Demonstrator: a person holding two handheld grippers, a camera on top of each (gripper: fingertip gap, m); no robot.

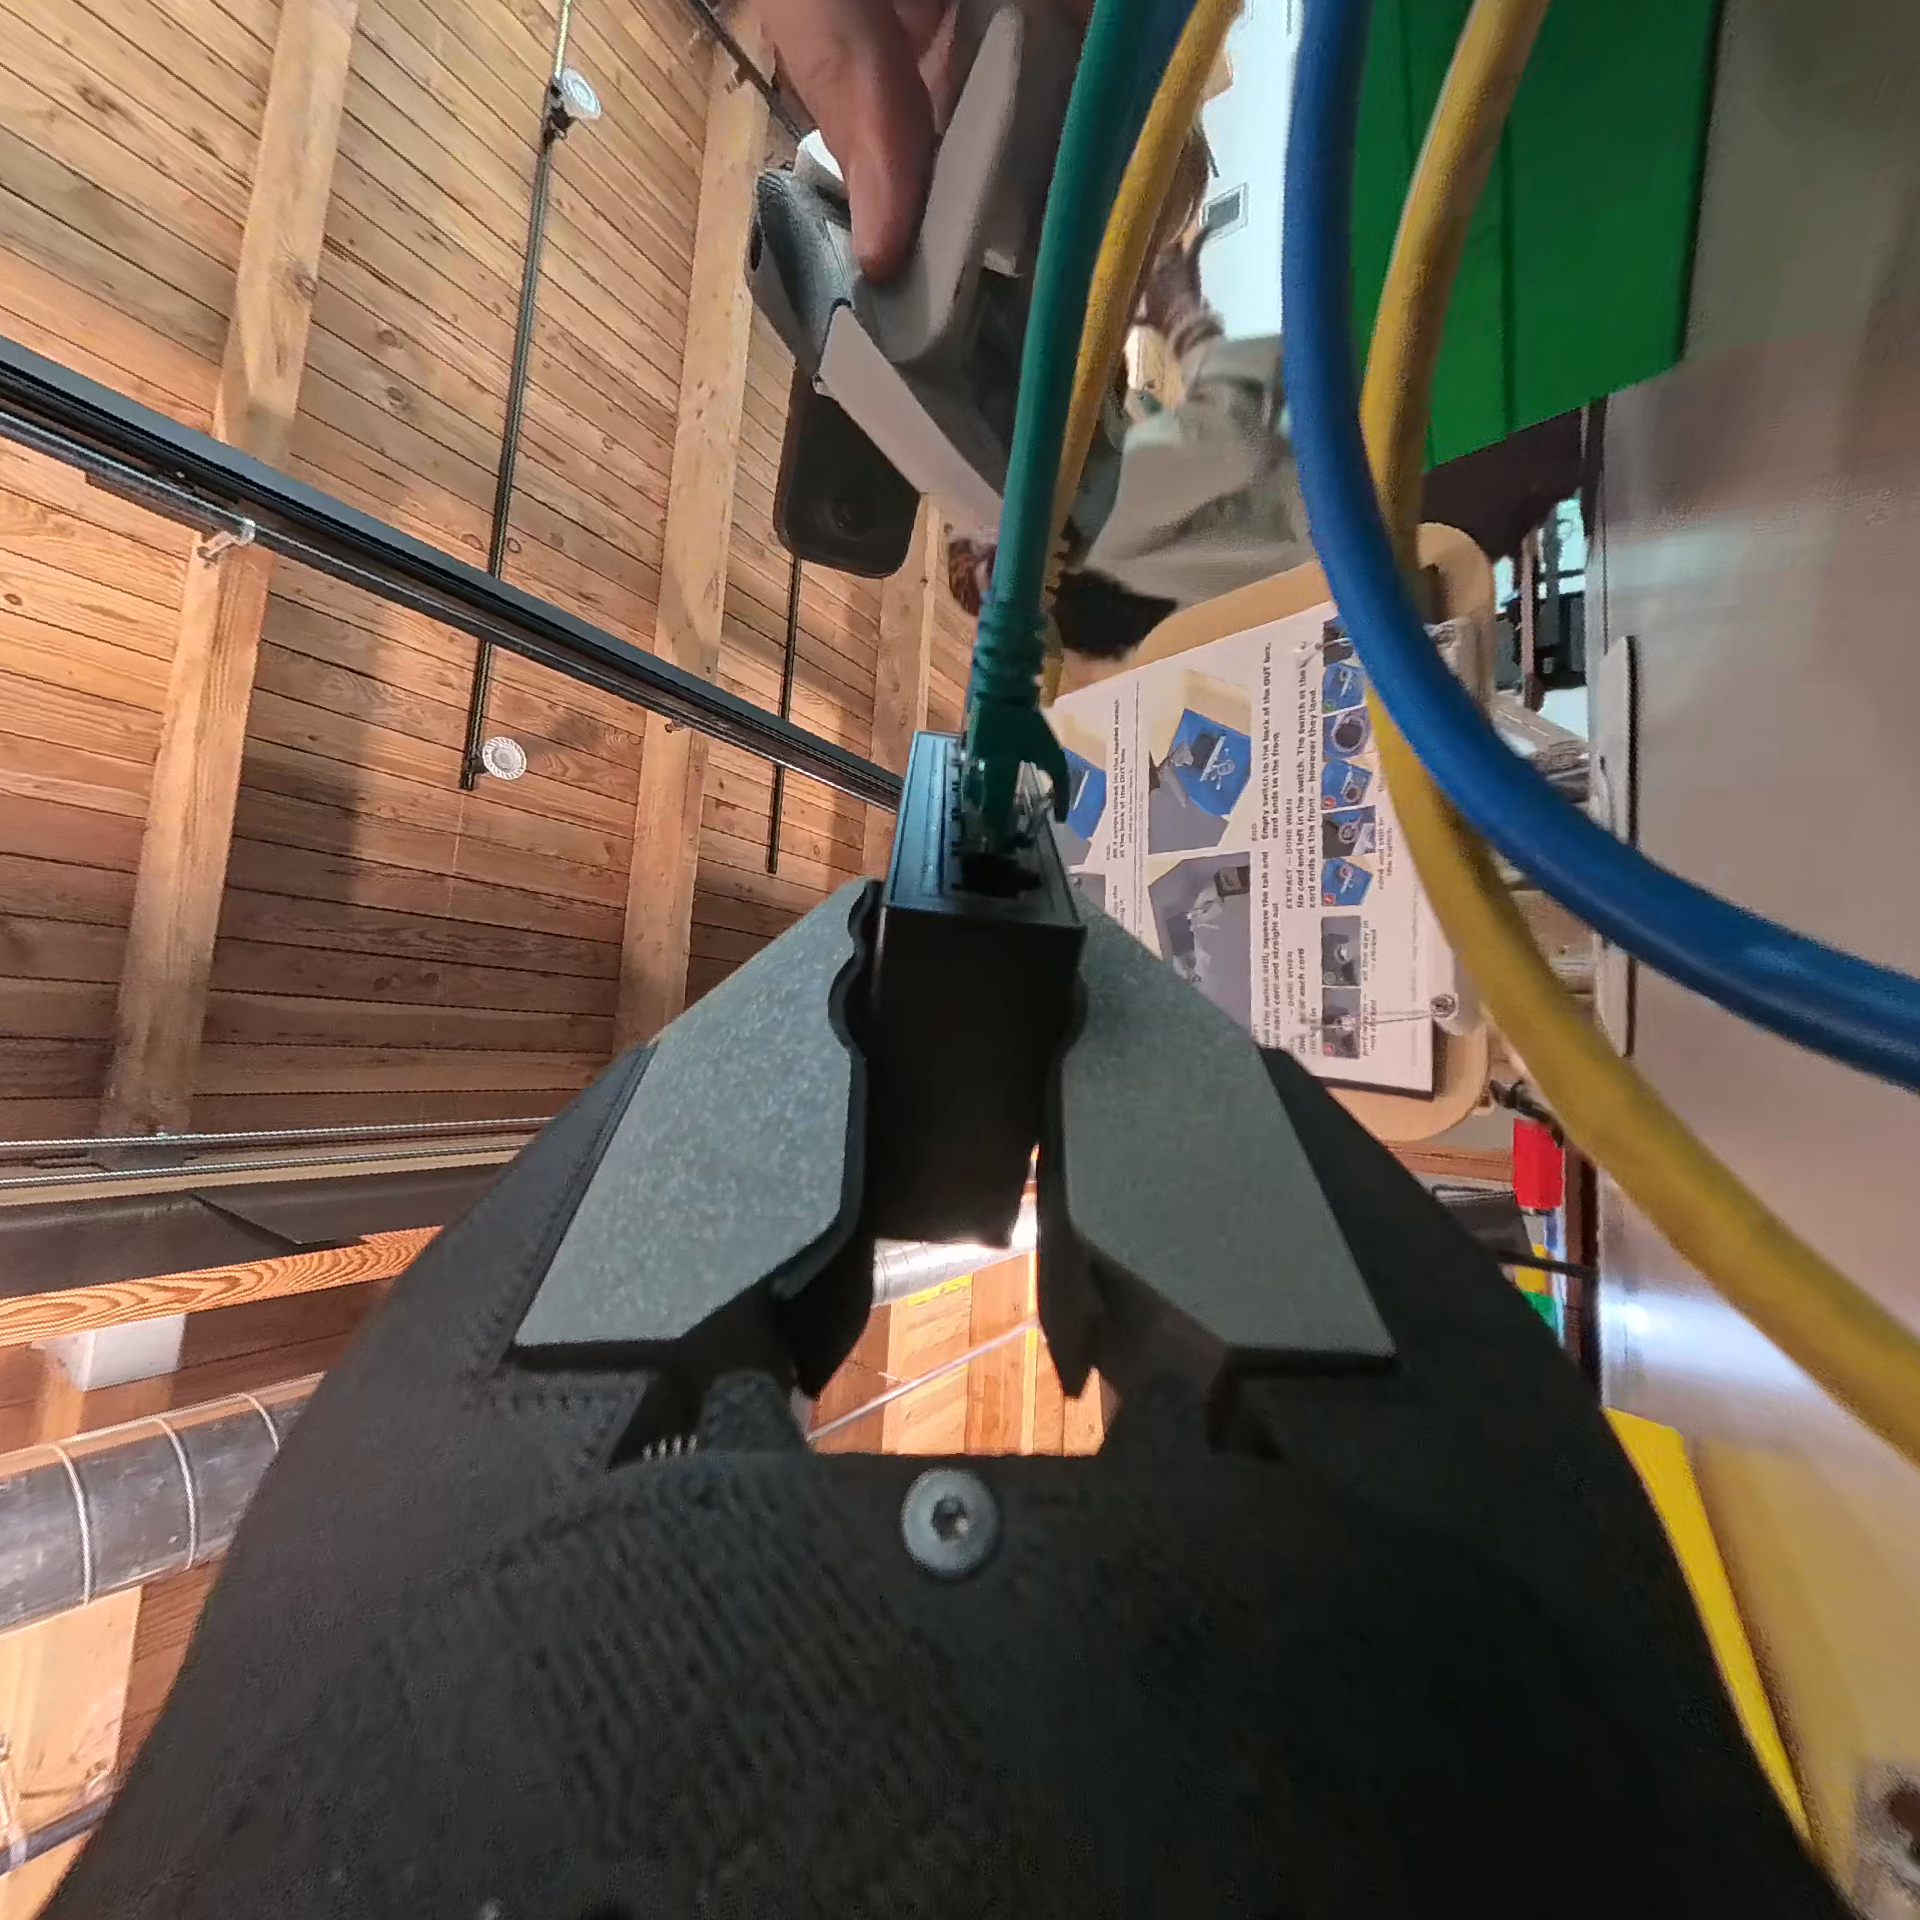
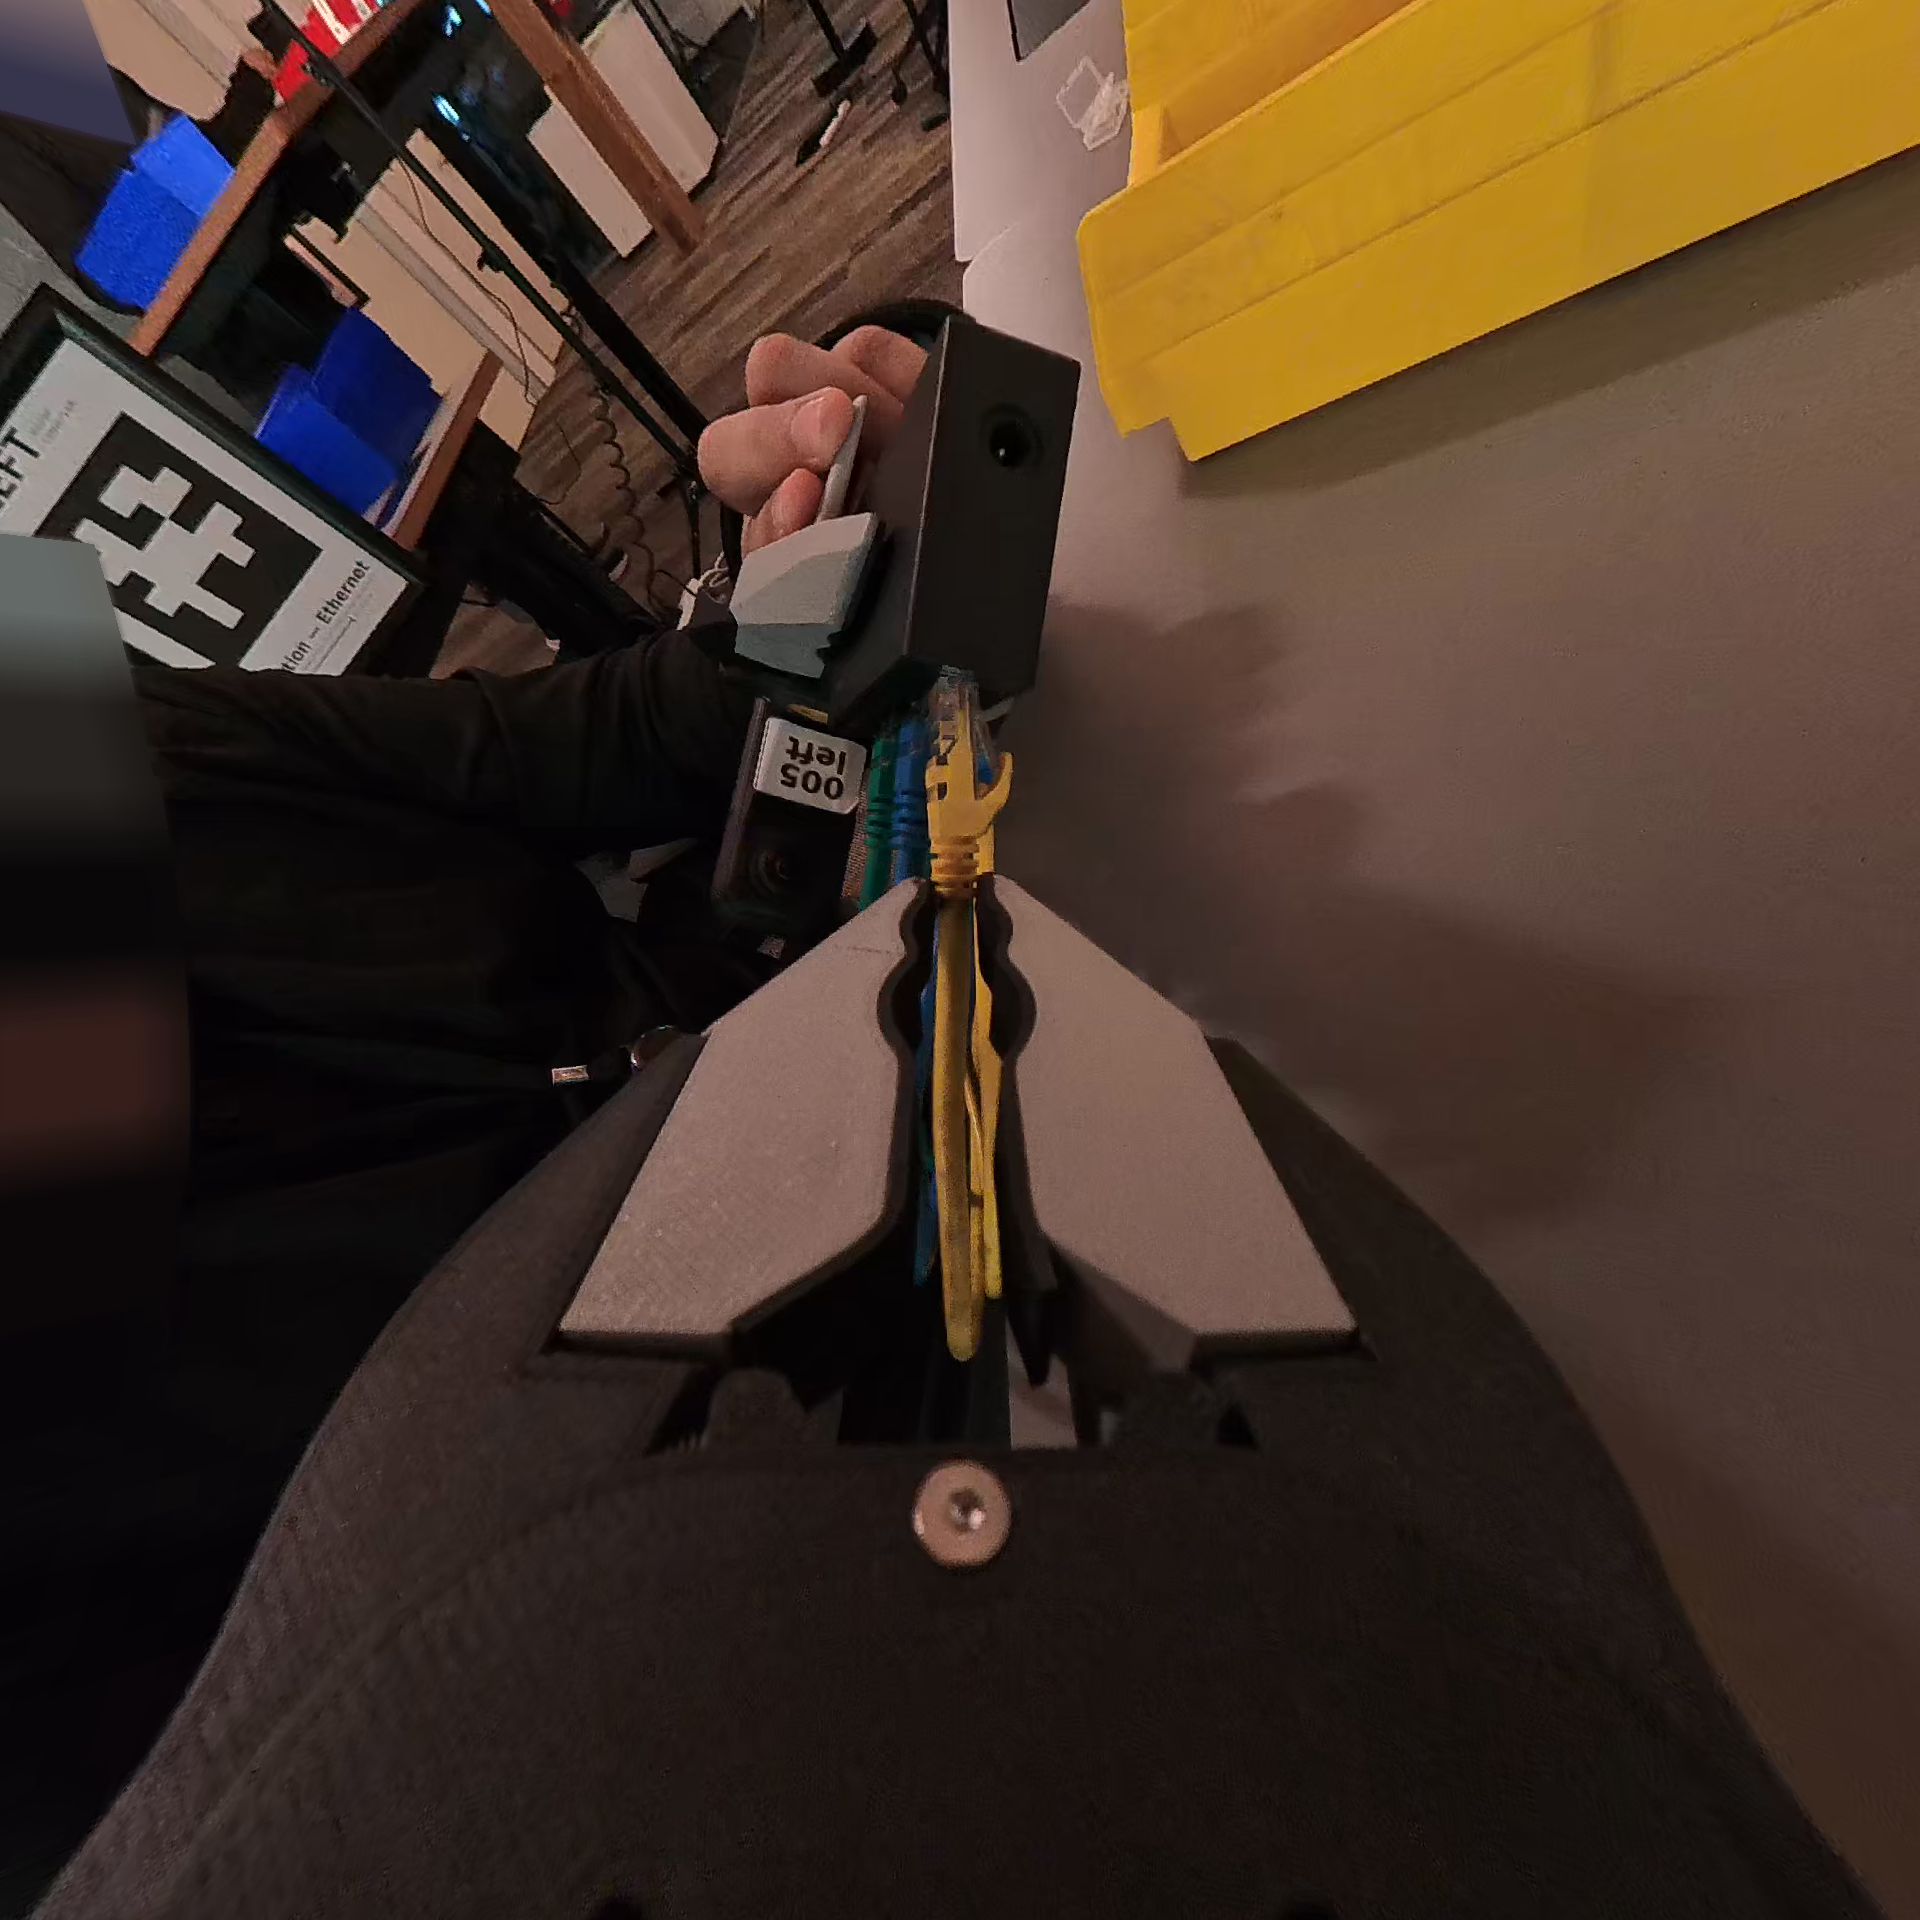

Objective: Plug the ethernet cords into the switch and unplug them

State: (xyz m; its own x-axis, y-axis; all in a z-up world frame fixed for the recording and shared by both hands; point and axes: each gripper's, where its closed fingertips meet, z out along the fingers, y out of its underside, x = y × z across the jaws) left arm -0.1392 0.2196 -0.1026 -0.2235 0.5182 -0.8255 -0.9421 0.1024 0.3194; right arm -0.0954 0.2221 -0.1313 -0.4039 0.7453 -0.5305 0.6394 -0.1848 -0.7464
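Left gripper (image 1: pixel 971 935) fingers clamp the black switch (image 1: pixel 971 997); right gripper (image 2: pixel 961 894) fingers pinch the yellow cord (image 2: pixel 961 831) (a white sticker (image 2: pixel 812 774) sits nearby).

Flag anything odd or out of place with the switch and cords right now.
The small black box-shaped switch is held up in the air in the left gripper, not resting on any surface. The yellow ethernet cord passes between the right gripper fingers alongside a blue cord. No damage shows.
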